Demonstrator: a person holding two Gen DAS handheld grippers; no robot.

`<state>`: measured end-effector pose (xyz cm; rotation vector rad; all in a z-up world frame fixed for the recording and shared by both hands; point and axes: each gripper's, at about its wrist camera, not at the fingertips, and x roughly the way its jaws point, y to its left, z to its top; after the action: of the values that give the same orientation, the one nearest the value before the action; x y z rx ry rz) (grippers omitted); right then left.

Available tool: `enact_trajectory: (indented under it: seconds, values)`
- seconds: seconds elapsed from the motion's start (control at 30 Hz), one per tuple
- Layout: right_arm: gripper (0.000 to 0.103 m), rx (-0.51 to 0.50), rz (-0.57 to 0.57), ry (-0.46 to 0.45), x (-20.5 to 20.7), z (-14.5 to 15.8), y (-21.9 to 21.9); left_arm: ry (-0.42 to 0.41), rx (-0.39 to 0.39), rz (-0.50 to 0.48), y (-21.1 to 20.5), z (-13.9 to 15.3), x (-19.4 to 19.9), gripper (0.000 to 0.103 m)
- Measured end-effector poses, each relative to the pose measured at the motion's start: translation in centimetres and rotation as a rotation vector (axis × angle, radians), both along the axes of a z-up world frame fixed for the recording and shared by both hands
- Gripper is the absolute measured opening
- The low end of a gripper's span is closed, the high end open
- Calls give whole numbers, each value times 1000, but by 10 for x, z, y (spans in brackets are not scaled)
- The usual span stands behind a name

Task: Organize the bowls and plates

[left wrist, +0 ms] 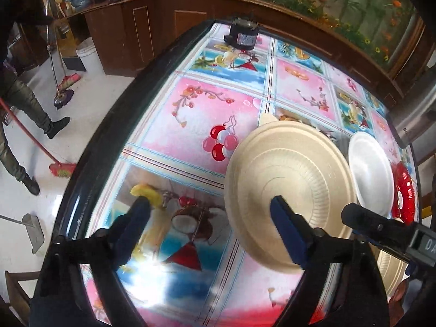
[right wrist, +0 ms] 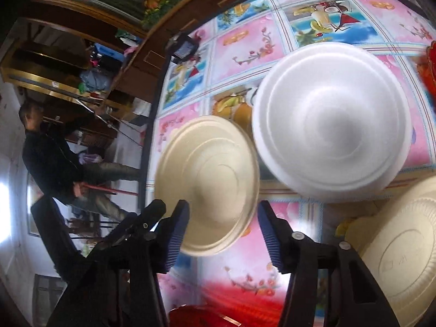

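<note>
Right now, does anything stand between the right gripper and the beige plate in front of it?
Nothing visible does. The right gripper is open, with only tablecloth between its fingers and the beige plate. The white foam bowl lies beside the plate, not in the way.

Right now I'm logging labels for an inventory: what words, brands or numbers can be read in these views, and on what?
"DA": on the grey housing at the right edge of the left wrist view, cut off by the frame.
Label on the black device: too small to read.
Embossed mark on the lower-right beige plate: too faint to read.
Nothing else is readable.
</note>
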<state>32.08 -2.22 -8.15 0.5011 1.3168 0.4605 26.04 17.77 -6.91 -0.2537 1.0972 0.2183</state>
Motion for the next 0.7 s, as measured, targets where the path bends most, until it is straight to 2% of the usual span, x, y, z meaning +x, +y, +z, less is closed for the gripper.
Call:
enact_trajectory:
  seconds: [0.03,0.07,0.1,0.13,0.2,0.23,0.3,0.53,0.7]
  values:
    - [45,-10,-4,0,1,-2,0,7,-5,2,0,-3,2,70]
    - [38,-21,-9,4,2,-5,0,17,-15,2,-1,-7,4,64]
    - [30,-32,-12,6,3,-7,0,27,-22,2,-1,-10,5,51]
    - [27,-39,-11,3,3,-8,0,40,-29,4,-2,-14,7,40]
    - [15,-66,0,2,5,-11,2,55,-41,0,-3,-20,9,28]
    - [12,-74,5,6,5,-13,2,53,-50,-5,-4,-21,9,20]
    - [11,-71,10,-9,3,-13,3,46,-52,-16,-8,-20,9,12]
    - [11,-74,30,-65,-5,2,6,-1,-18,-22,-11,1,-6,13]
    - [11,-67,42,-118,-25,24,5,-44,-9,-23,-14,23,-27,13]
